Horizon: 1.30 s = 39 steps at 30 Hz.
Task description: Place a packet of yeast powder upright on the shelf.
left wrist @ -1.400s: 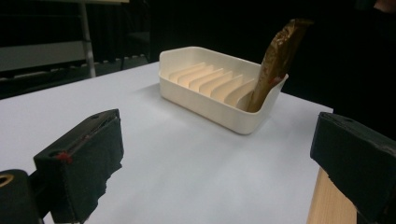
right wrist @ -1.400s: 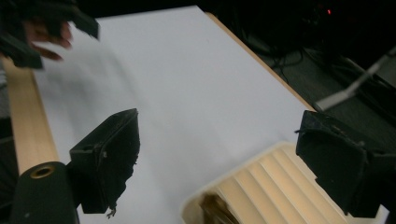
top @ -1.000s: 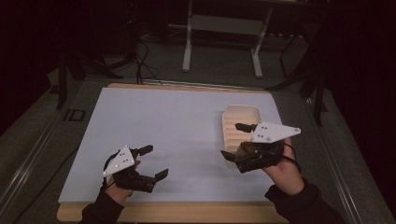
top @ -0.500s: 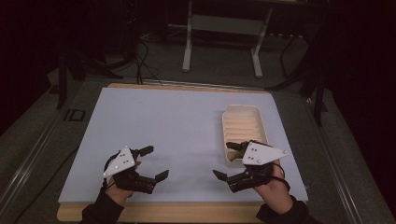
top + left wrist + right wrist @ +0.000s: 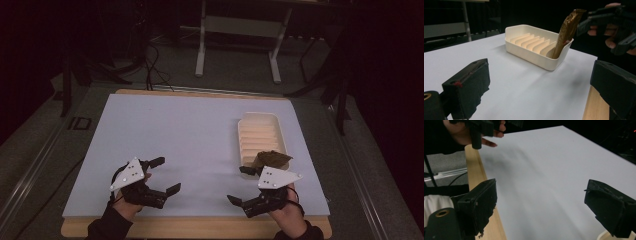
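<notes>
— Where does the job stand, left to right?
— The left gripper (image 5: 162, 175) idles, jaws apart. The brown packet (image 5: 270, 159) stands propped in the slotted tray (image 5: 260, 131). The right gripper (image 5: 242, 185) gapes, empty, just beside it.
— Placement looks finished.

The worktop (image 5: 190, 145) wears a matt, smooth white sheet over bare wood edges. The ribbed tray (image 5: 534, 48) looks like smooth cream plastic; the wrapper (image 5: 566, 31) is crinkly, glossy brown foil.

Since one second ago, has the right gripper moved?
Yes. In the high view the right gripper has pulled back toward the person, off the cream tray, leaving the brown packet in it.
</notes>
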### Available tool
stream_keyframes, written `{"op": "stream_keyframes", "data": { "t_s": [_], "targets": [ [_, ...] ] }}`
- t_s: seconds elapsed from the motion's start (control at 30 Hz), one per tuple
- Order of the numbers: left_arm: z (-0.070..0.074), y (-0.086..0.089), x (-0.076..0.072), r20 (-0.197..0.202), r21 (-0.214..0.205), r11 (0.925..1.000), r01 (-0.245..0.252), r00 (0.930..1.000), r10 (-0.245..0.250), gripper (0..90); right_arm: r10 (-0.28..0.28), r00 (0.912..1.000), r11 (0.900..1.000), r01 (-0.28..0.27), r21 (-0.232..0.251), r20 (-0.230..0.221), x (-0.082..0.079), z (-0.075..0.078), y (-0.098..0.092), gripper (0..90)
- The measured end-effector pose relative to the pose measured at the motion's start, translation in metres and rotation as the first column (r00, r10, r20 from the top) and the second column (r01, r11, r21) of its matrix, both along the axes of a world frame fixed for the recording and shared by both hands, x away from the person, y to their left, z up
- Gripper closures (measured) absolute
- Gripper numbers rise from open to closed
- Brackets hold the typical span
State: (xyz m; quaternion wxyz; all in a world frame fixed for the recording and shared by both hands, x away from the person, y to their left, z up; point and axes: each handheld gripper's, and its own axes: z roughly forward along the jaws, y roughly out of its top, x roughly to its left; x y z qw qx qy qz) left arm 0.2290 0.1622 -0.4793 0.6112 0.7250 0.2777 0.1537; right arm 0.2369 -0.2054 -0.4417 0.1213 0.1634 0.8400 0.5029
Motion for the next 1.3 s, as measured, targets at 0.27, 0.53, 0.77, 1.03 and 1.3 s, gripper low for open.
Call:
{"op": "stream_keyframes", "data": {
  "t_s": [0.27,0.53,0.77,1.03,1.3],
  "targets": [
    [-0.001,-0.001,-0.001,0.000,0.002,1.0000,0.008,1.0000,-0.008,3.3,-0.013,0.9996,0.9998,0.013,-0.017,-0.024,-0.006,-0.014,-0.009,10.8],
    [-0.001,-0.002,-0.003,0.001,0.001,0.9996,0.028,0.9996,-0.028,3.3,-0.039,0.9984,0.9989,0.038,-0.028,-0.040,-0.010,-0.028,-0.018,10.8],
    [-0.003,-0.001,-0.003,-0.007,0.003,0.9995,0.032,0.9995,-0.032,3.3,-0.036,0.9987,0.9990,0.035,-0.027,-0.037,-0.014,-0.035,-0.028,10.8],
    [-0.005,-0.001,-0.003,-0.011,0.005,0.9994,0.035,0.9993,-0.035,3.3,-0.063,0.9970,0.9968,0.061,-0.053,-0.045,-0.018,-0.041,-0.040,10.8],
    [-0.006,-0.002,-0.005,-0.015,0.009,0.9991,0.043,0.9990,-0.043,3.3,-0.079,0.9935,0.9946,0.073,-0.074,-0.083,-0.021,-0.045,-0.048,10.7]
  ]
}}
